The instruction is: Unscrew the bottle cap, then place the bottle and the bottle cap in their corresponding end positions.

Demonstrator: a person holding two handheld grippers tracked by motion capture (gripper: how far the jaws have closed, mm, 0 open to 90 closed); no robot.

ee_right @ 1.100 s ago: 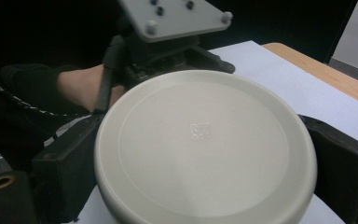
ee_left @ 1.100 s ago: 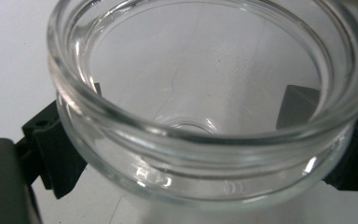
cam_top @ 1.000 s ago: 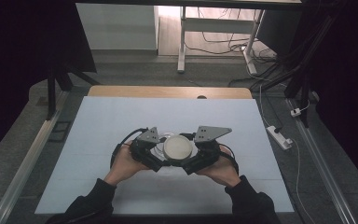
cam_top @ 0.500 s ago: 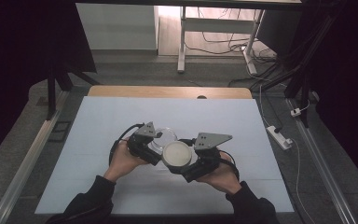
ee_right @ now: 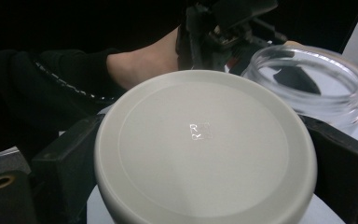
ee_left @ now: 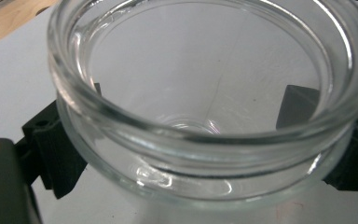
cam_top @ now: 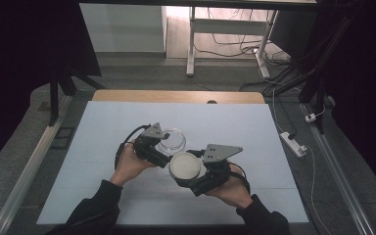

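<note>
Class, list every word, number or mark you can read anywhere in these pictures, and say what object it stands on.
No text can be read.
White lid, held in the right gripper: a small embossed mark at its centre, too blurred to read.
Glass jar, held in the left gripper: no lettering visible.

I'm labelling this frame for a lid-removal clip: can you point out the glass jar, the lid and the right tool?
glass jar (ee_left: 205, 140): left gripper view, on its front rim.
lid (ee_right: 205, 144): right gripper view, middle of its flat top.
right tool (cam_top: 188, 169): high view, midway between its fingertips, at the lid it grips.
</note>
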